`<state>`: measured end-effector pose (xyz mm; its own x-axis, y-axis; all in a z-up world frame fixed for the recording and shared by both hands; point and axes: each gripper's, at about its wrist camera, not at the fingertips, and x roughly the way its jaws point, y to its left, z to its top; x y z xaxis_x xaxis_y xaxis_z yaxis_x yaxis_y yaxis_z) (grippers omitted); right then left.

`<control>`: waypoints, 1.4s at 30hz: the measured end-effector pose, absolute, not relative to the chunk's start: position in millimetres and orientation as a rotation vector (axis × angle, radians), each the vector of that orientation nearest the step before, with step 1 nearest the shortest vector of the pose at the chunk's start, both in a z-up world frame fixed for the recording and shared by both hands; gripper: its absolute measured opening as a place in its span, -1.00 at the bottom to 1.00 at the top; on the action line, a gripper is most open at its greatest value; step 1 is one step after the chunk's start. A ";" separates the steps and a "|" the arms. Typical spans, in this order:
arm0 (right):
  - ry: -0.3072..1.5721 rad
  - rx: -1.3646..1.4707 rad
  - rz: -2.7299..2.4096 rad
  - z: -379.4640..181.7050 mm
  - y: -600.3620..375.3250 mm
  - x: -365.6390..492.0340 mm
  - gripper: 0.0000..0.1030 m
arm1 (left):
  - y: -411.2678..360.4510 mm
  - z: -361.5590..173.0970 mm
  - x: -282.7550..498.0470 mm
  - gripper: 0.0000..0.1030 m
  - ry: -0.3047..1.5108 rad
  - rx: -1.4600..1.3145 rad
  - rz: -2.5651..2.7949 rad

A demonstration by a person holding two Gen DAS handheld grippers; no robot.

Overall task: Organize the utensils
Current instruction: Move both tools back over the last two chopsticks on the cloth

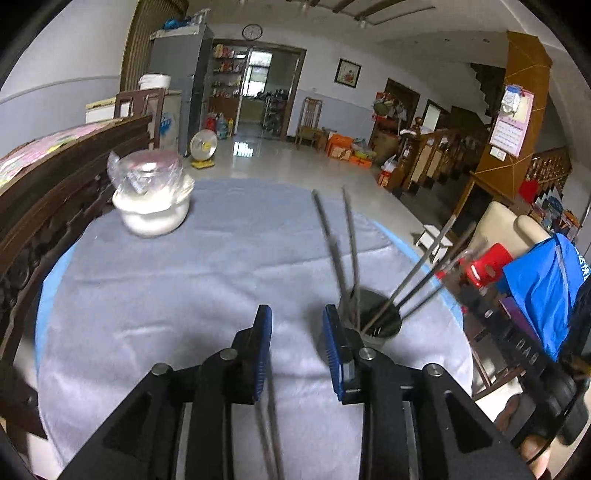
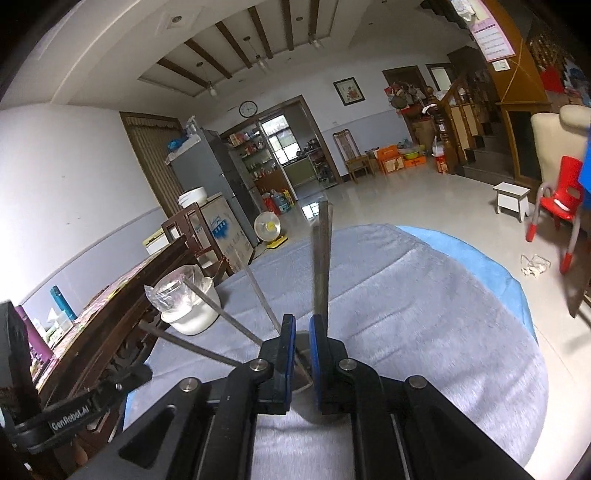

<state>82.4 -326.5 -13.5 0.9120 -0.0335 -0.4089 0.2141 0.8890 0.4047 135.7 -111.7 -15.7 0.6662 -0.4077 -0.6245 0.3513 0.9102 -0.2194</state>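
While the left tool (image 1: 297,325) gapes empty, the right tool (image 2: 303,332) pinches chopsticks (image 2: 320,258) above the holder (image 1: 373,317).

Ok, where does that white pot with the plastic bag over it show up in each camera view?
Left wrist view: white pot sits upper left, at the far left edge of the grey cloth.
Right wrist view: it sits left of centre, beside the dark wooden bench.
Shared landmark: the round wall clock.

Soft daylight, fisheye-warped edges, slight motion blur.
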 end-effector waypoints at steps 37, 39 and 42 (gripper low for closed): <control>0.655 0.477 -0.049 -74.0 -263.8 6.1 0.06 | -26.5 -51.4 30.7 0.48 0.839 0.082 -0.234; 0.644 0.499 -0.037 -79.6 -262.9 6.9 0.17 | -24.9 -59.7 35.5 0.48 0.856 0.092 -0.215; 0.654 0.477 -0.032 -83.3 -258.4 12.1 0.17 | -26.5 -67.6 40.7 0.48 0.868 0.114 -0.194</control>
<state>12.1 -258.4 -83.3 0.7969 0.1194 -0.5922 0.1760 0.8919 0.4166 40.7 -26.5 -67.6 0.6307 -0.1226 -0.7663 0.2152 0.9763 0.0210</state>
